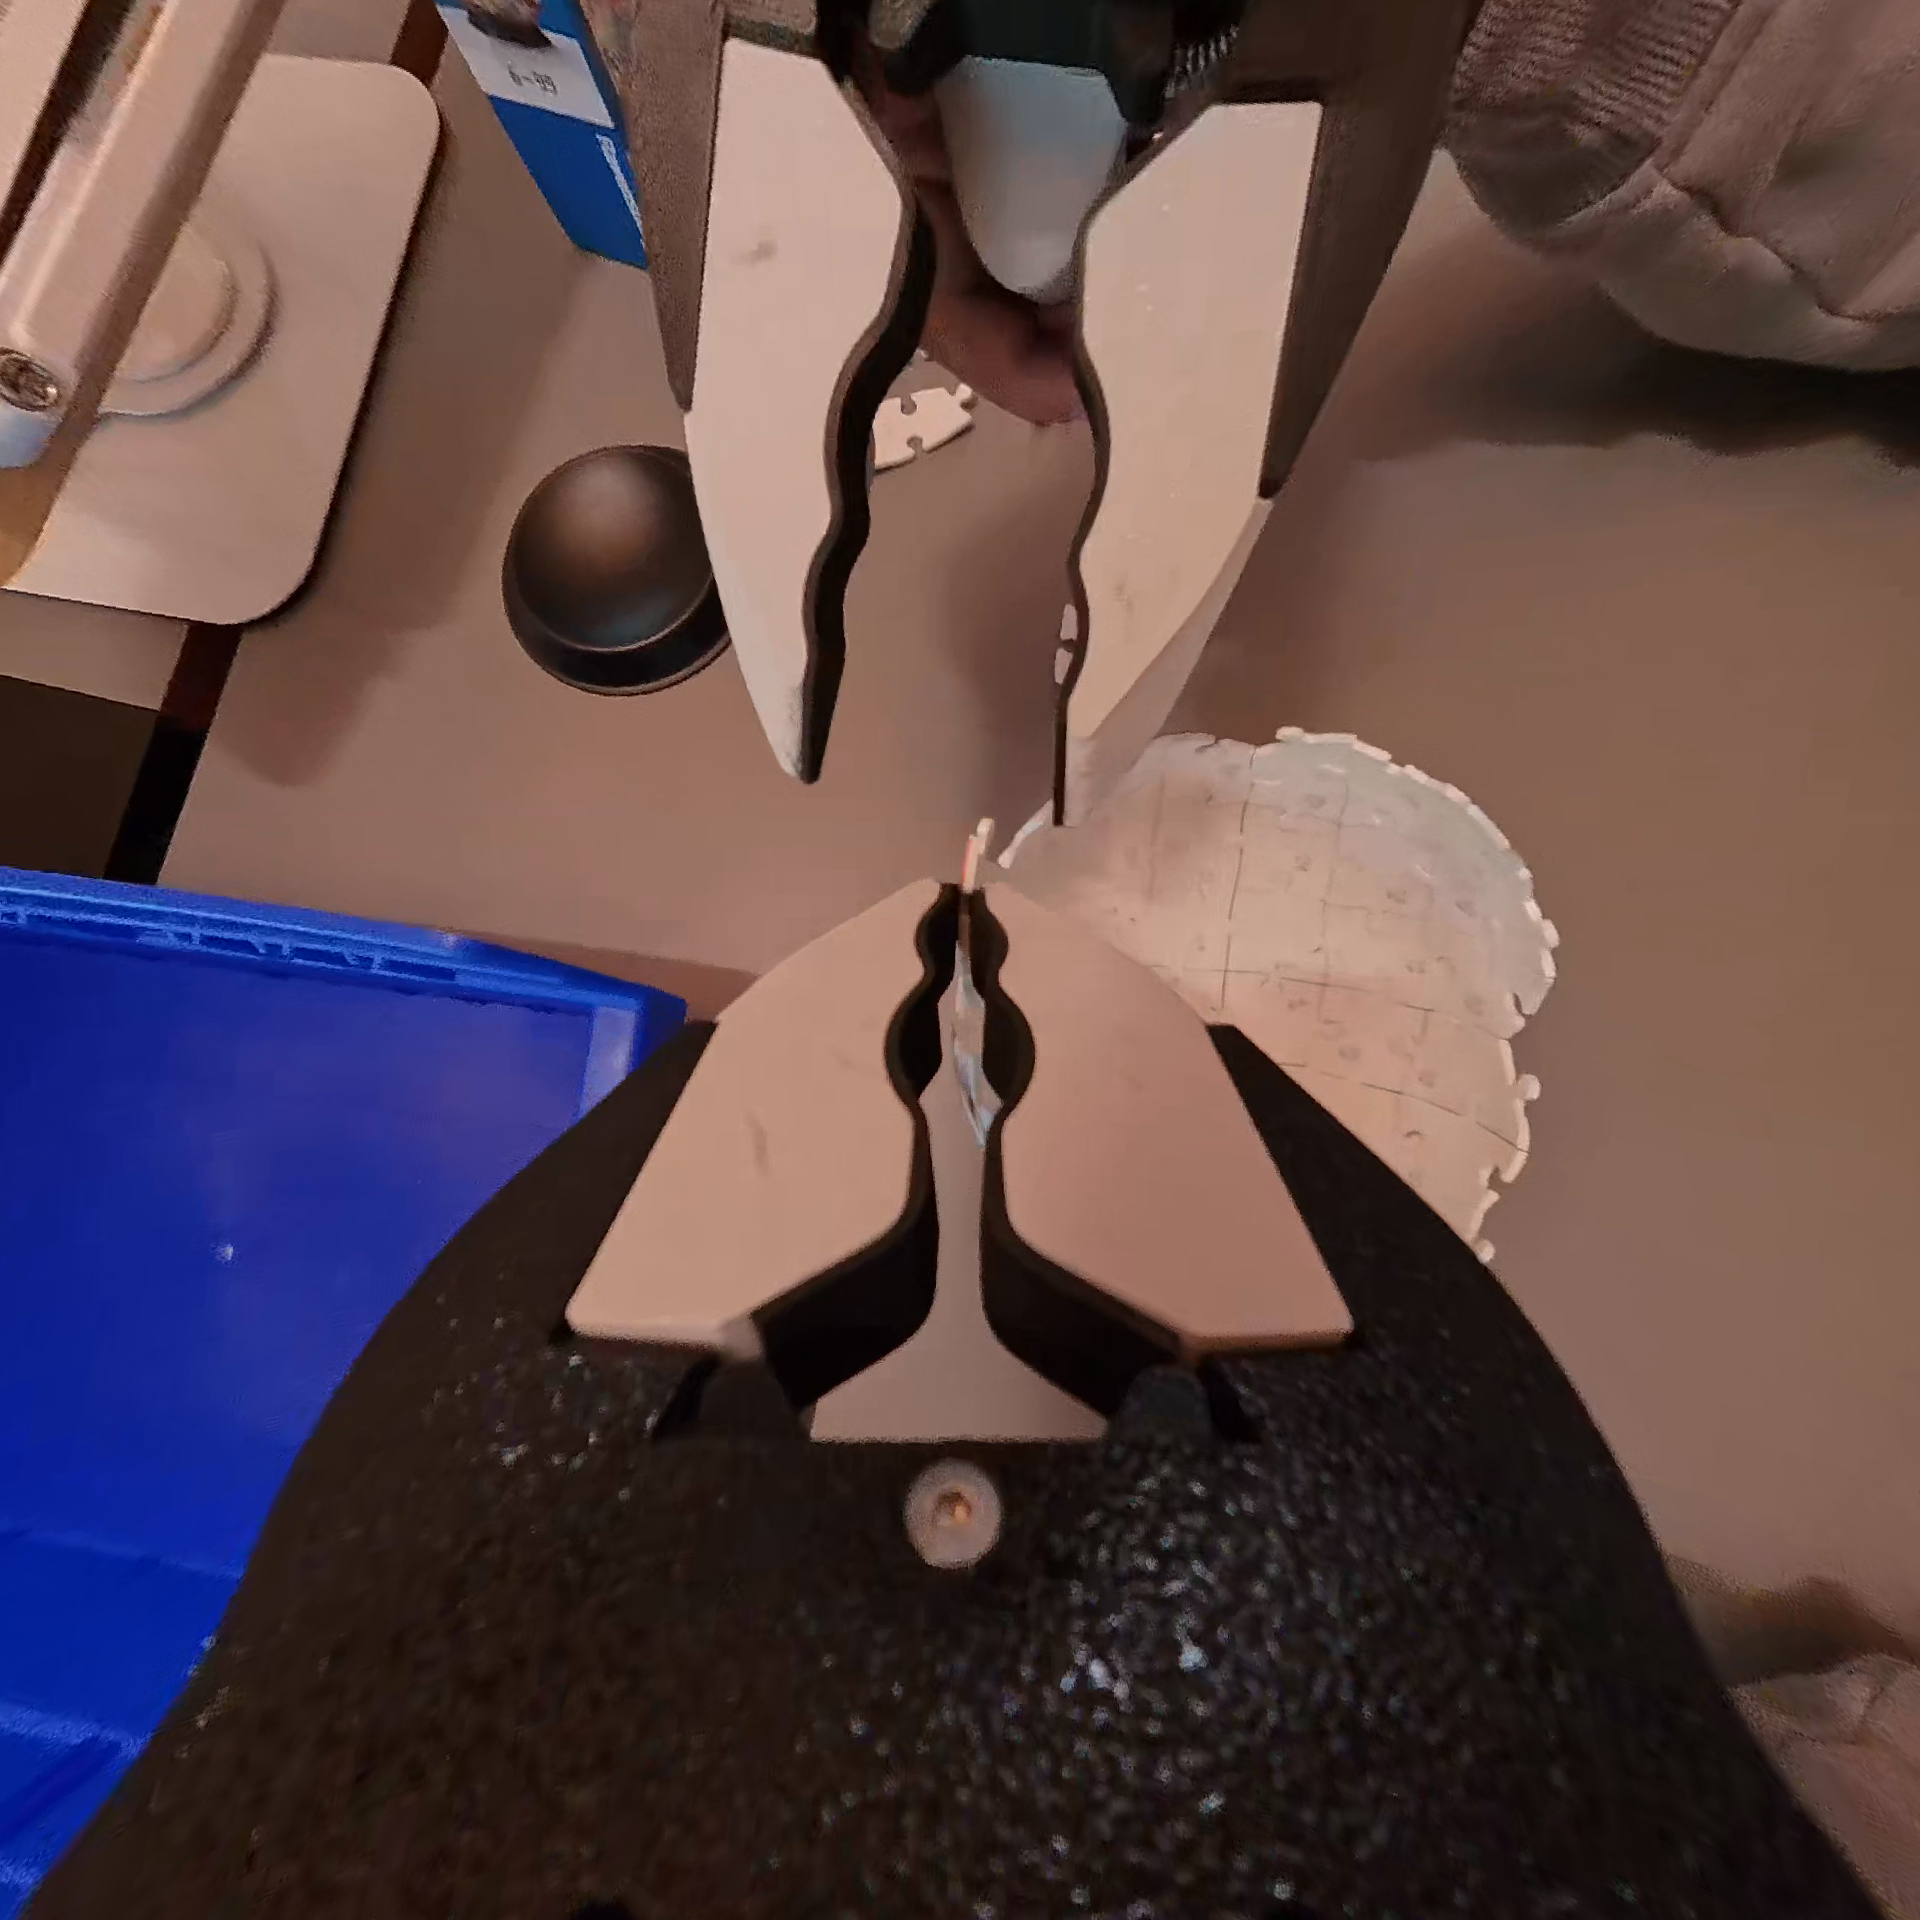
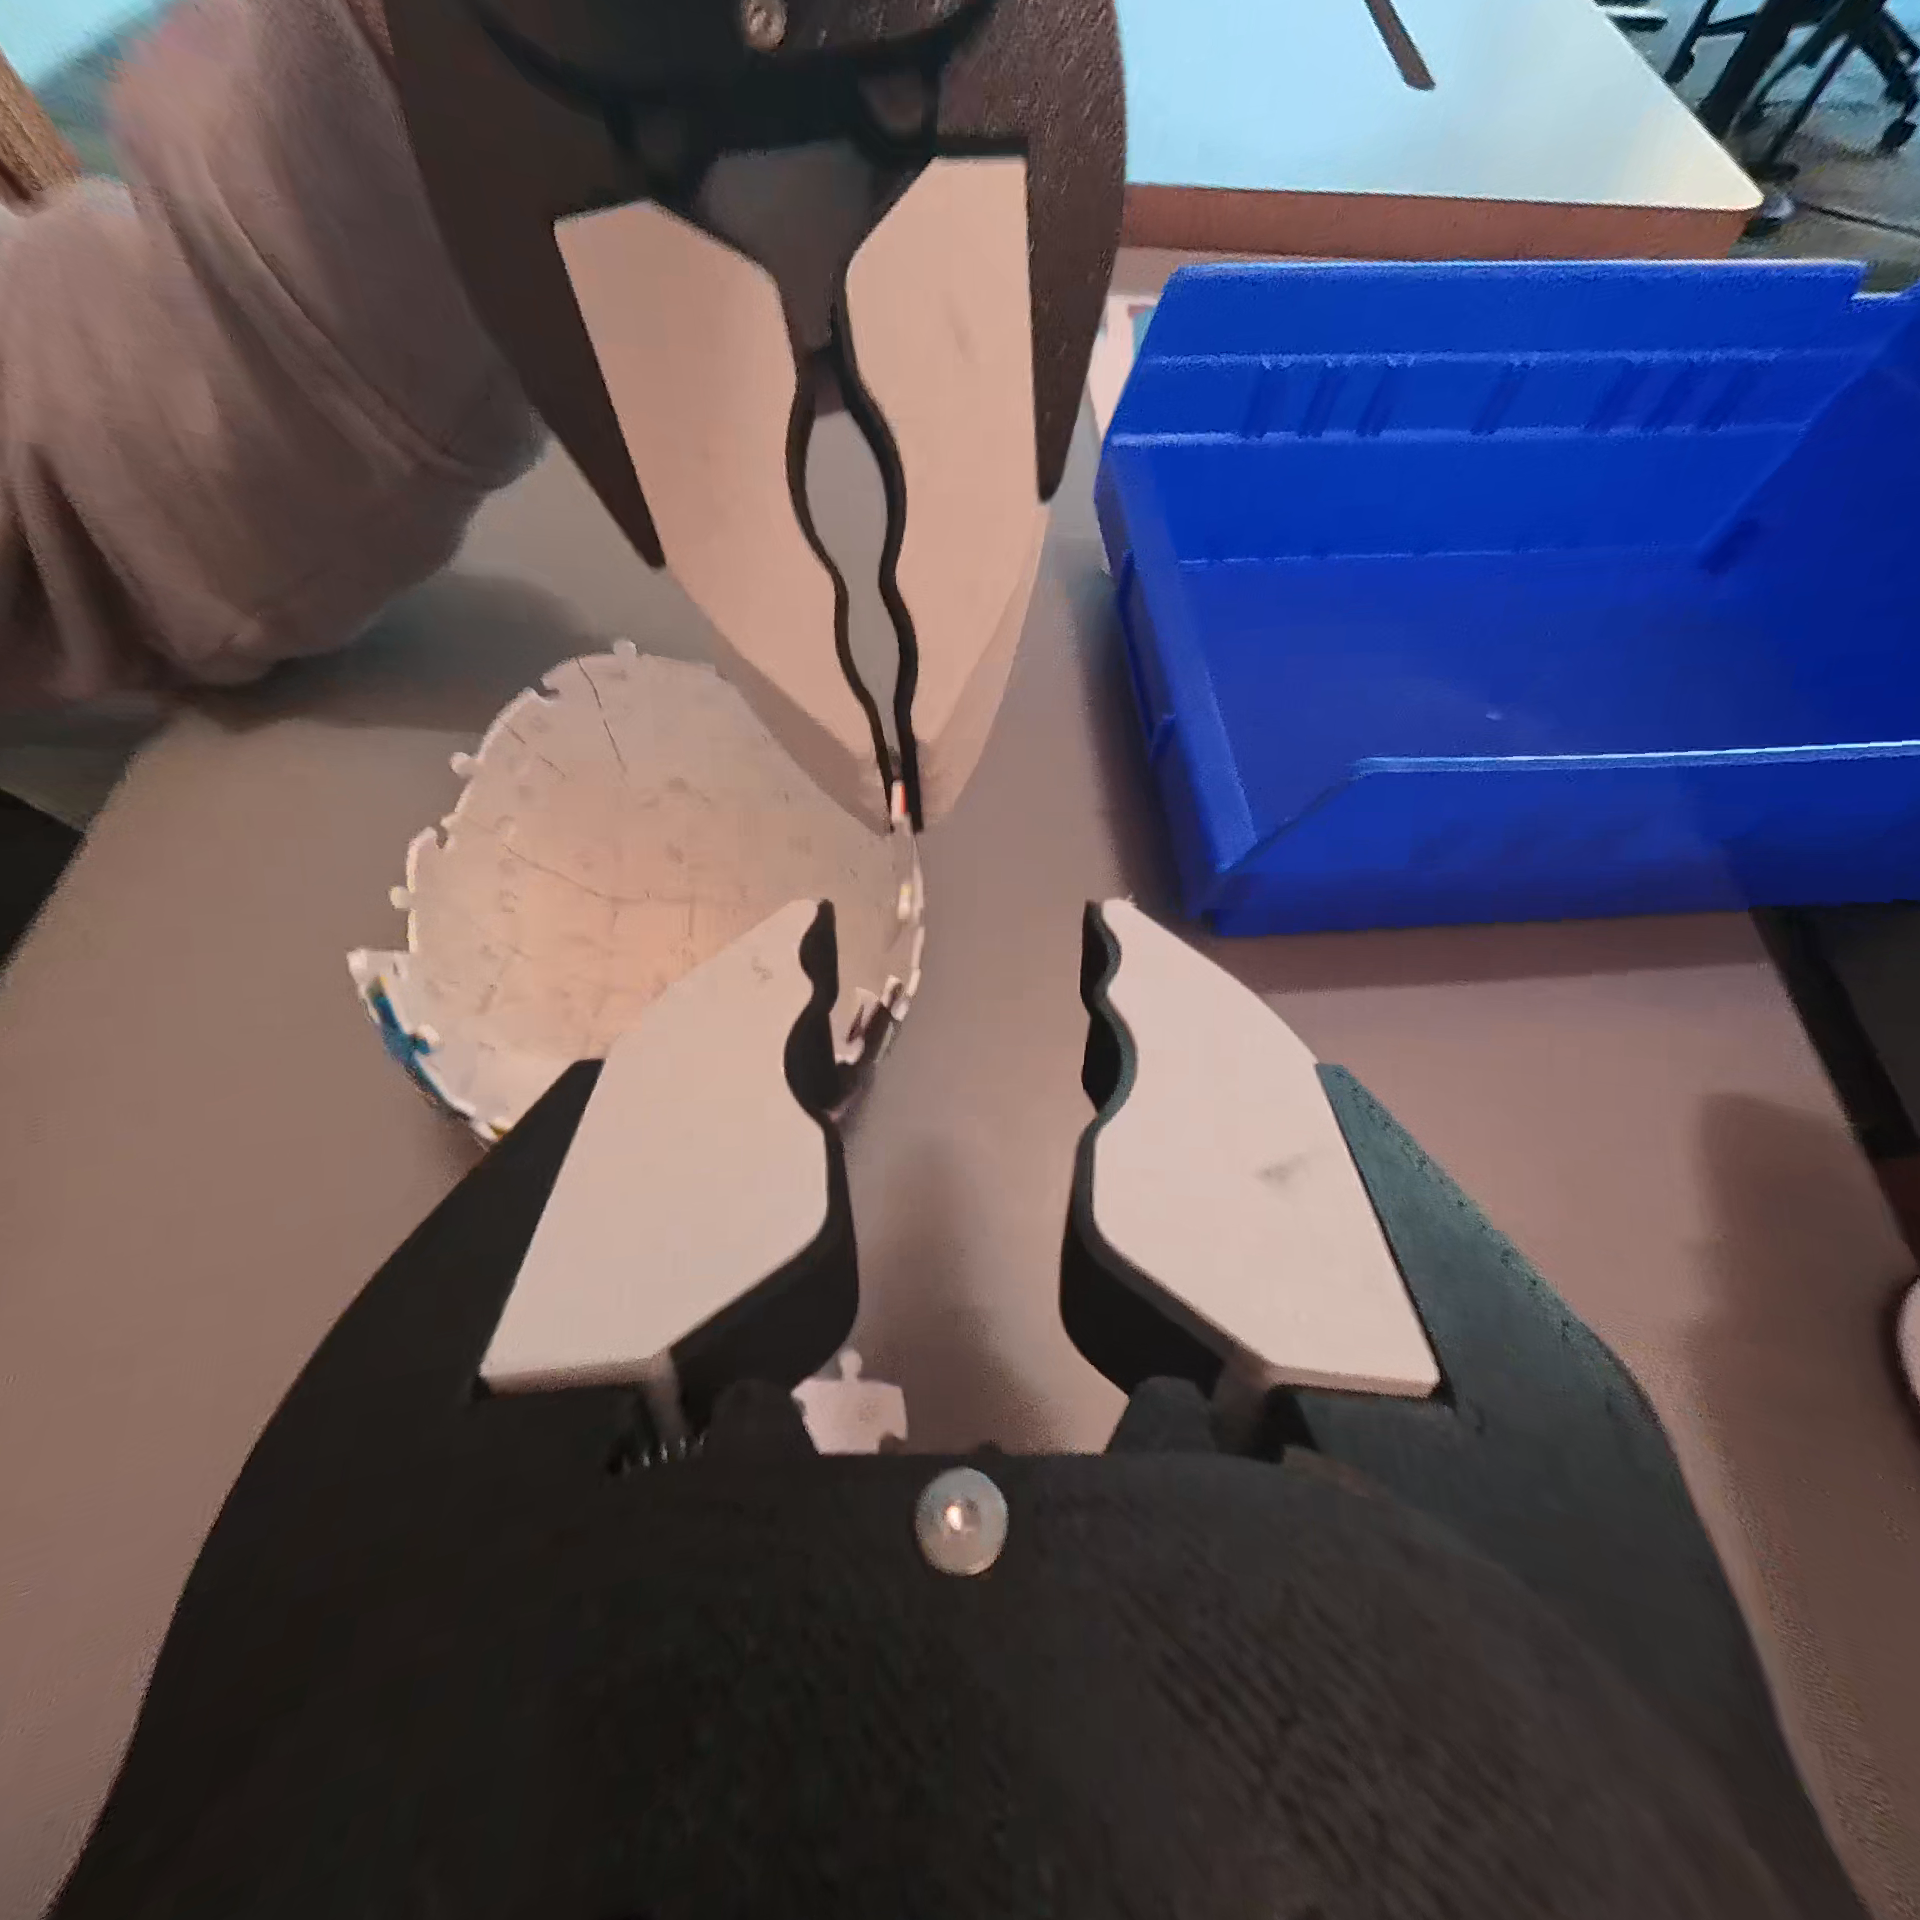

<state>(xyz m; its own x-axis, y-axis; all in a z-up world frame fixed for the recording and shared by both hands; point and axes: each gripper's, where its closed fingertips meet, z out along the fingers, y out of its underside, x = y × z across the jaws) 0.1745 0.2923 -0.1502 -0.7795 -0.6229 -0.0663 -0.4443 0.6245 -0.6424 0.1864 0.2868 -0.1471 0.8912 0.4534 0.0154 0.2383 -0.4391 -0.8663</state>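
On the tabletop (image 2: 208,1195), a curved white shell of interlocked puzzle pieces (image 2: 623,873) lies hollow side up, just beside a blue plastic bin (image 2: 1507,665). We hold the left hand-held gripper (image 1: 961,904) closed to a thin gap on the shell's edge; a slim piece (image 1: 971,1049) sits between its pads. We hold the right hand-held gripper (image 2: 956,914) with its fingers spread apart and gripping nothing. One finger (image 2: 748,1039) overlaps the shell's rim in the right wrist view; the other stands over bare surface. A loose puzzle piece (image 1: 920,421) lies farther off, partly behind the right hand-held gripper as the left wrist view shows it.

Risks, as we judge them: the shell looks thin and held only by its tabs, so a twist or a pull at the pinched edge could split the seams or tip the shell. A spread finger pressing the rim could buckle it.

The surface is plain, matte and grey-beige. A dark dome-shaped object (image 1: 613,566), a flat white base with a stand (image 1: 218,343) and a blue box (image 1: 551,114) stand beyond. A sleeve (image 2: 239,395) rests near the shell. Further tables (image 2: 1455,125) fill the room behind.
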